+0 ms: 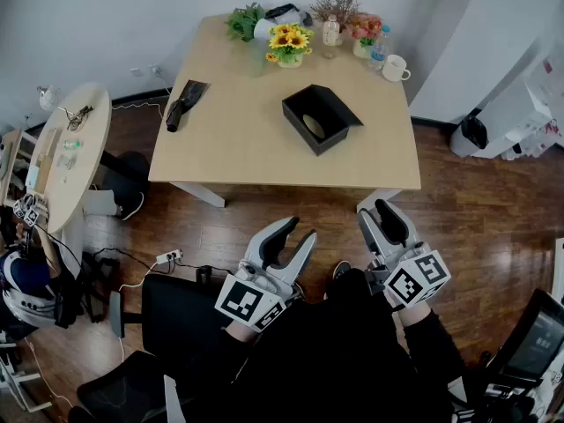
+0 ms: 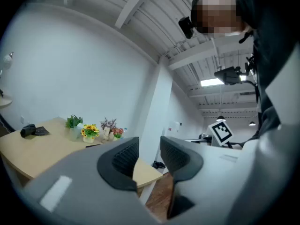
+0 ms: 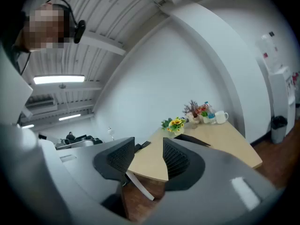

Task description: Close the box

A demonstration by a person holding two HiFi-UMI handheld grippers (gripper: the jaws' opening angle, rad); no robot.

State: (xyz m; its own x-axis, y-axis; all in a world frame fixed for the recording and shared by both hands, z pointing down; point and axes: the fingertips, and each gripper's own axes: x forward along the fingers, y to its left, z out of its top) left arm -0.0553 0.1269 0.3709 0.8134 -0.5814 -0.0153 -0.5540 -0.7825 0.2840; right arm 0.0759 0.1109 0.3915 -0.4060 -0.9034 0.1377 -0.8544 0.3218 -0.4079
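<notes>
Both empty, left tool (image 1: 300, 229) and right tool (image 1: 374, 210) gape wide; black box (image 1: 321, 118) holds perhaps a pale label (image 1: 314, 127).

The box (image 1: 321, 117) sits on the table (image 1: 238, 139), right of centre. Behind it, flowers (image 1: 289, 44) and a mug (image 1: 394, 67) line the far edge.

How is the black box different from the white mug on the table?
The box is black with square corners; the mug is white and round with a handle. The box looks bigger than the mug. The box sits near the middle of the table; the mug stands at its far right corner. Both rest on the wooden top.
</notes>
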